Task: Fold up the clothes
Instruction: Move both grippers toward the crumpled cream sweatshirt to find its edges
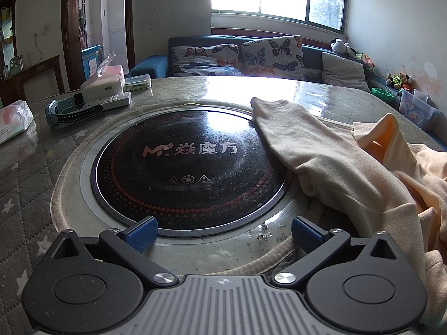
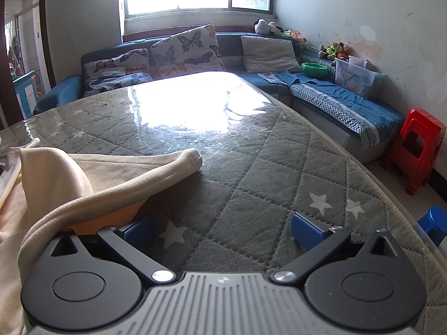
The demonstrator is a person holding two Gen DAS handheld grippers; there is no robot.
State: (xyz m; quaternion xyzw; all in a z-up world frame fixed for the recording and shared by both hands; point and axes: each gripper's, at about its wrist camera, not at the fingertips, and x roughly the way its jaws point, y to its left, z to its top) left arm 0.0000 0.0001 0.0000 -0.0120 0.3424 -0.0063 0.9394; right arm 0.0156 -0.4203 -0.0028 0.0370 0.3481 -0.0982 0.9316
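Observation:
A cream long-sleeved garment (image 1: 343, 164) lies crumpled on the table at the right of the left wrist view, one sleeve stretched over the edge of the black round cooktop (image 1: 190, 167). It also shows at the left of the right wrist view (image 2: 92, 173), its other sleeve pointing right across the quilted table cover (image 2: 265, 173). My left gripper (image 1: 223, 233) is open and empty above the cooktop's near rim, left of the garment. My right gripper (image 2: 223, 231) is open and empty over bare cover, with garment cloth beside its left finger.
A watch (image 1: 72, 111), a remote, tissue packs (image 1: 103, 82) and a plastic box stand at the table's back left. A sofa with butterfly cushions (image 2: 184, 50) runs behind and to the right. A red stool (image 2: 416, 145) and a blue stool stand off the table's right edge.

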